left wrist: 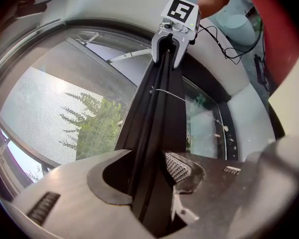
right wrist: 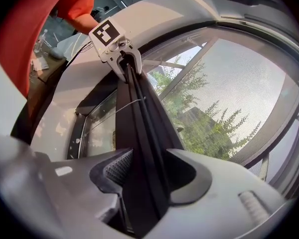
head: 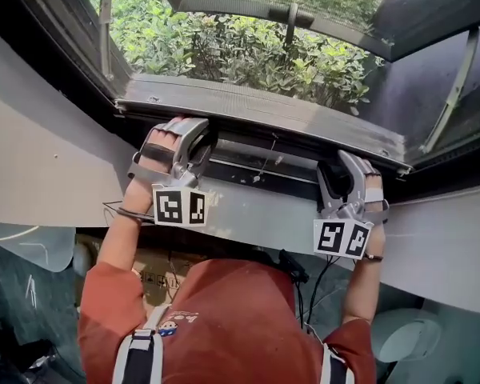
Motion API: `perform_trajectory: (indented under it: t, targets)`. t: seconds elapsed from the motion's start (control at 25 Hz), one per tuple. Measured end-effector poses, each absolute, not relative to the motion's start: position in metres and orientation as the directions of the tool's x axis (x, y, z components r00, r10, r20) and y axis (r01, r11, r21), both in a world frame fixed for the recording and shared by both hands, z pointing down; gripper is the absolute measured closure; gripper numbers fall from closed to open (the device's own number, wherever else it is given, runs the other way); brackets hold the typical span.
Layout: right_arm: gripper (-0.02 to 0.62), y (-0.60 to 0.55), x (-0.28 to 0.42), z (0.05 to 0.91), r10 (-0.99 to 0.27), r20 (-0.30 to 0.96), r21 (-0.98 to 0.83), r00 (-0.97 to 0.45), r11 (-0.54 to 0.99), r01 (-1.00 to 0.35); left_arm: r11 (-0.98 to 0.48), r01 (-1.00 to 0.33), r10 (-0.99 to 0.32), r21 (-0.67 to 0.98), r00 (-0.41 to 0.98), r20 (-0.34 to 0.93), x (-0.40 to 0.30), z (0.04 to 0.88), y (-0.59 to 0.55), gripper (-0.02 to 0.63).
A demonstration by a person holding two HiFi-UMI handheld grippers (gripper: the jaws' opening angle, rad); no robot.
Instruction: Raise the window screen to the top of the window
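Note:
The window screen's dark bottom bar [head: 264, 112] runs across the window frame, low in the opening, with grey mesh [left wrist: 55, 108] above it. My left gripper [head: 194, 130] straddles the bar's left part. In the left gripper view the bar [left wrist: 157, 118] passes between the spread jaws of the left gripper [left wrist: 149, 176], and the ribbed pad [left wrist: 178, 167] stands just clear of it. My right gripper [head: 344, 166] straddles the right part the same way: the bar [right wrist: 144, 128] lies between the open jaws of the right gripper [right wrist: 149, 176]. Each gripper view shows the other gripper [left wrist: 173, 39] [right wrist: 120, 54] at the bar's far end.
A white curved sill [head: 48, 158] lies below the window. Beyond the bar an outer sash with a handle [head: 292, 14] stands swung outward over green shrubs [head: 240, 54]. A thin cord [head: 264, 162] hangs from the bar's middle. Cables [head: 320, 278] dangle under my right arm.

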State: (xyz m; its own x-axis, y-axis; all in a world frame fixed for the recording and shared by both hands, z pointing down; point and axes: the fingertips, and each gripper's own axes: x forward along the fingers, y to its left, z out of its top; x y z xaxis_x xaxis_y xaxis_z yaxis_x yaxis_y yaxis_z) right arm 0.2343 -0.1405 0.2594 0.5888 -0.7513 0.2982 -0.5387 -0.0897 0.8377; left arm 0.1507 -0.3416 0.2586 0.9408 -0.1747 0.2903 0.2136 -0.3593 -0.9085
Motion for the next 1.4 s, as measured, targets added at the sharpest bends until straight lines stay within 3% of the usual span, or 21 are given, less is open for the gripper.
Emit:
perform_trajectory:
  t: [0.24, 0.64, 0.92, 1.08, 1.2, 1.4]
  targets:
    - [0.383, -0.140, 0.234, 0.265, -0.753, 0.311, 0.845, 0.580, -0.060, -0.532, -0.463, 0.250, -0.118, -0.851, 0.934, 0.338, 0.151, 0.260, -0.340, 0.442]
    - [0.397, -0.137, 0.229, 0.256, -0.767, 0.348, 0.810, 0.539, -0.043, -0.584, -0.421, 0.299, -0.078, -0.856, 0.928, 0.363, 0.145, 0.256, -0.338, 0.449]
    - [0.400, -0.137, 0.228, 0.218, -0.784, 0.285, 0.841, 0.552, -0.072, -0.537, -0.399, 0.208, -0.082, -0.893, 0.962, 0.260, 0.144, 0.216, -0.339, 0.460]
    - [0.467, -0.137, 0.233, 0.194, -0.787, 0.206, 0.873, 0.581, -0.120, -0.473, -0.372, 0.127, -0.103, -0.920, 0.979, 0.177, 0.146, 0.192, -0.342, 0.524]
    - [0.518, -0.136, 0.236, 0.174, -0.784, 0.135, 0.896, 0.605, -0.164, -0.412, -0.352, 0.078, -0.108, -0.933, 0.987, 0.123, 0.147, 0.176, -0.343, 0.524]
    - [0.522, -0.136, 0.239, 0.144, -0.790, 0.072, 0.916, 0.609, -0.189, -0.354, -0.319, 0.015, -0.112, -0.948, 0.992, 0.054, 0.150, 0.146, -0.343, 0.524]
